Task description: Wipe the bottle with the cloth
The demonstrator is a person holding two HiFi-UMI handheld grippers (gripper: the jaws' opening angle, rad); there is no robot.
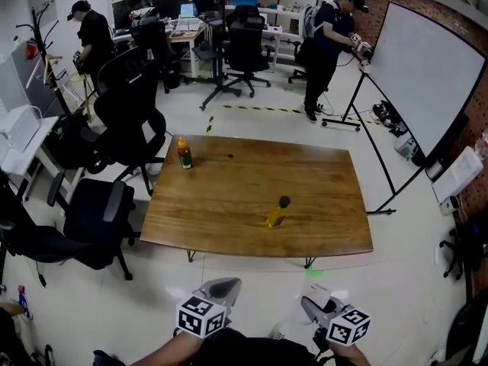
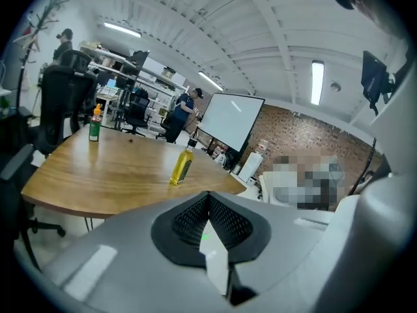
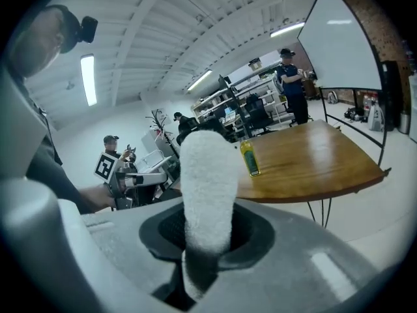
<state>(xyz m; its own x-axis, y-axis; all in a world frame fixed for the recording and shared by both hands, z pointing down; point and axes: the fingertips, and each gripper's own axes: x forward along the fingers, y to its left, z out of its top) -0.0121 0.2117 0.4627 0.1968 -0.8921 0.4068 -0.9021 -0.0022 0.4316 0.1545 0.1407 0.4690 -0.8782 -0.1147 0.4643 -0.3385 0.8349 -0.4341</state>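
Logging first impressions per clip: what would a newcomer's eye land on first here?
A fluffy white cloth stands clamped in the right gripper, filling the middle of its view. On the wooden table ahead, a yellow bottle stands near the front edge and an orange-capped bottle at the far left corner. The left gripper is shut, empty.

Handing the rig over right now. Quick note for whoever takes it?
Left gripper: shut, nothing in it, held short of the table.
Right gripper: shut on the white fluffy cloth, also short of the brown wooden table.
The yellow bottle with a black cap stands upright near the table's near edge. A second bottle with an orange cap and green label stands at the far left.
Done: cloth in grip.
Left: reach a bottle, probably the yellow one, steady it, then wipe it.
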